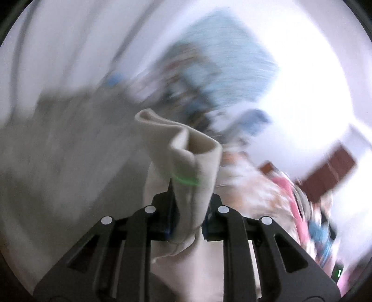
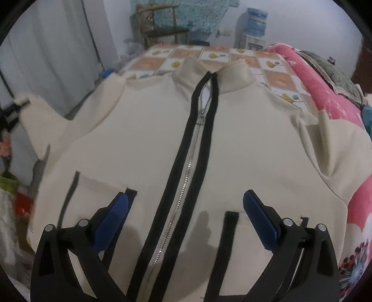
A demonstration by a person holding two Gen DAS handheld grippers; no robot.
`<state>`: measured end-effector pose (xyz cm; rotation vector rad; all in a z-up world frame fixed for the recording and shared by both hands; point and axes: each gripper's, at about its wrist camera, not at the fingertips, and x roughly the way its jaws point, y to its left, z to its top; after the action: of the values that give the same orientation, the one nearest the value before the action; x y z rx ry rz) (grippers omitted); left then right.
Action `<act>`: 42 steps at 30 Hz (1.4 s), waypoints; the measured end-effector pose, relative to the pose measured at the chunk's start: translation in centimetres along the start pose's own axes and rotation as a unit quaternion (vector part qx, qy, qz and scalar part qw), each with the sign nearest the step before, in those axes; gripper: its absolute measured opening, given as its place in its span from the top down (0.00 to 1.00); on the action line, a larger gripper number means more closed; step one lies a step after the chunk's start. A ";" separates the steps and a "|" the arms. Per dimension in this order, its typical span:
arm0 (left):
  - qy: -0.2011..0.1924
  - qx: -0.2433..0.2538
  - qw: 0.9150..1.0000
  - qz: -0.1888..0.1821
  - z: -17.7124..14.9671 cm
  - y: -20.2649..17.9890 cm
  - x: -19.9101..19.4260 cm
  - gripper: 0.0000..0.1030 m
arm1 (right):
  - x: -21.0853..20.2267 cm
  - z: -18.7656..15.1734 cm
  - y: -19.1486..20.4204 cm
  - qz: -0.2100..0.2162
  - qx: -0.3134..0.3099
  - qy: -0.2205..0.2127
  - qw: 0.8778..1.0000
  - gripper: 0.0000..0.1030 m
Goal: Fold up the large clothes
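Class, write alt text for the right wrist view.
A cream zip-up jacket lies flat, front up, on a patterned bedspread. The right gripper hangs above it, jaws open and empty, straddling the black-edged zipper.

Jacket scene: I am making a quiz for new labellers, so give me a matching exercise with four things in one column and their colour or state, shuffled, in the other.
Things:
1. left gripper
2. right gripper
3. zipper tape
4. water bottle

Colour or state:
A. blue, standing in the far corner
B. wide open, holding nothing
C. black, running down the jacket front
D. shut on a cream cuff

Pairs: 1-D, 2-B, 3-C, 4-A
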<state>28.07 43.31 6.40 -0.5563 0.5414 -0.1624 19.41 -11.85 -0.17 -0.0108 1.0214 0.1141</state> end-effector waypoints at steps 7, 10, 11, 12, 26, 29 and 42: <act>0.048 0.189 0.973 -0.121 -3.1 -23.2 0.3 0.83 | -3.0 -1.0 -3.3 0.011 0.036 -0.053 0.998 0.06; 0.143 0.230 0.955 -0.124 -10.1 -28.2 4.3 0.70 | -3.9 -2.2 -5.3 0.005 0.046 -0.071 0.996 0.06; 0.173 0.237 0.947 -0.128 -12.1 -29.0 5.5 0.59 | -4.0 -2.6 -6.0 0.005 0.051 -0.074 0.996 0.06; 0.222 0.248 0.935 -0.124 -16.3 -29.4 6.4 0.54 | -4.1 -3.2 -7.1 0.009 0.060 -0.075 0.995 0.06; 0.220 0.183 0.956 -0.067 -23.7 -26.0 -1.9 0.31 | -6.9 -6.0 -13.3 0.167 0.127 -0.053 0.976 0.06; 0.180 0.209 0.961 0.034 -24.1 -24.8 -2.7 0.33 | -6.3 -4.5 -12.4 0.241 0.135 -0.013 0.961 0.06; 0.139 0.171 0.952 0.210 -23.8 -17.3 0.0 0.66 | 7.6 3.0 -3.0 0.304 0.161 0.141 0.929 0.36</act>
<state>15.37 17.89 -1.28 -0.0696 0.8736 0.0740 26.18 -13.93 -5.26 0.6091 1.2944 0.5201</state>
